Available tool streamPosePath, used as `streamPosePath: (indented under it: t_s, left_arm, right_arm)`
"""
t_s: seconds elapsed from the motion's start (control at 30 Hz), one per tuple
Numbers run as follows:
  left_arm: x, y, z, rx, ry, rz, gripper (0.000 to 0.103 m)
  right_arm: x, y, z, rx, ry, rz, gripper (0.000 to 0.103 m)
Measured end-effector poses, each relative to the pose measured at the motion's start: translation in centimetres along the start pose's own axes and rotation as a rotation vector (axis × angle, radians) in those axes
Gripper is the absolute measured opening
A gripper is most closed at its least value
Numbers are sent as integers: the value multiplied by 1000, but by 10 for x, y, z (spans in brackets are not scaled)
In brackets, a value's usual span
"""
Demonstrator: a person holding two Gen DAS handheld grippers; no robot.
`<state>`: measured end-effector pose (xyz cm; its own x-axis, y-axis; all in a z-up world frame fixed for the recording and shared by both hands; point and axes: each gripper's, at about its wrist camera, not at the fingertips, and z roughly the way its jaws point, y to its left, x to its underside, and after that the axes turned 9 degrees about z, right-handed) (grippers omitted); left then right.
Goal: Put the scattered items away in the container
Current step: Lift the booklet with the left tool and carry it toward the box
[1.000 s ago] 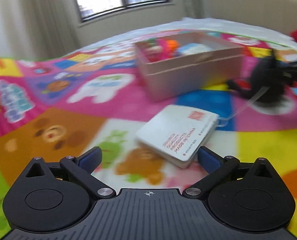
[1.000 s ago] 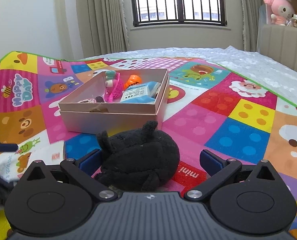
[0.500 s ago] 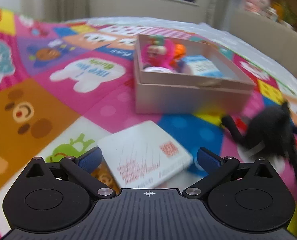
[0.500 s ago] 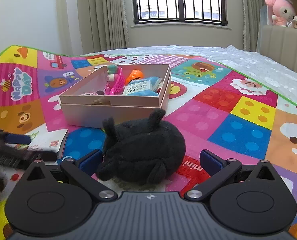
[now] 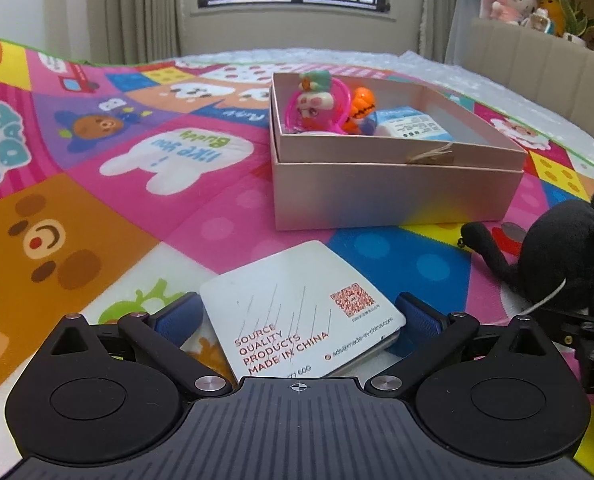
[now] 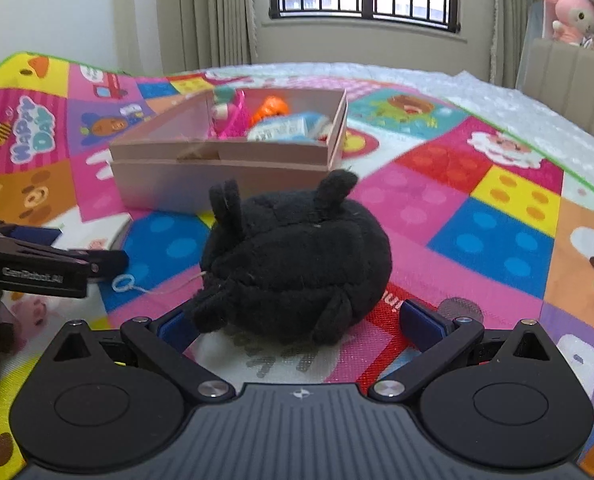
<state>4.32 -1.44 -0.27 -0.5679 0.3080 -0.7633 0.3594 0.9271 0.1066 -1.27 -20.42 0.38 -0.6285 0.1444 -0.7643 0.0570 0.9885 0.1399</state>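
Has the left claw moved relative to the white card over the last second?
Yes. The left claw has come forward and swung round: the white card, earlier ahead of its fingertips, now lies between them, with the pink box straight ahead.

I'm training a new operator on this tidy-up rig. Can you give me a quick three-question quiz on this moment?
1. True or false: the black plush toy is already inside the pink box.
2. What lies between the fingers of the left gripper?
A. white card
B. orange toy
C. nothing
3. Fill in: both grippers' jaws stand ___.

Key: 1 false, it sits on the play mat at the right gripper. 2 A, the white card. 3 open.
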Motion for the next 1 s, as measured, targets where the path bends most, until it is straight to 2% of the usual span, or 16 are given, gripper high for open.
streamPosePath:
  t_s: [0.17,0.27,0.5,0.6,0.73,0.87,1.0]
  left_arm:
    - [6,7,-8,29,-53,-47,103]
    - [7,11,-7,49,-65,-77,103]
    - [-2,22,9,88,-59,-134,103]
    - [2,17,6,78,-65,-117,103]
    - [12,7,-7,57,-83,-103,103]
    - [16,3,-14,49,-81,-116,103]
    - [15,-1,-16,28,-78,-99,103]
  right_arm:
    - [5,-1,-4,5,-34,10,103]
    - [6,0,-4,51,-63,23,103]
    - [-10,-1,21,15,4,10,103]
    - [-14,-2,25,7,31,8,103]
    - [-2,0,14,-11,13,-39,103]
    - [-13,-4,20,-59,62,-85,103]
    - [-14,0,19,-34,43,-103,103]
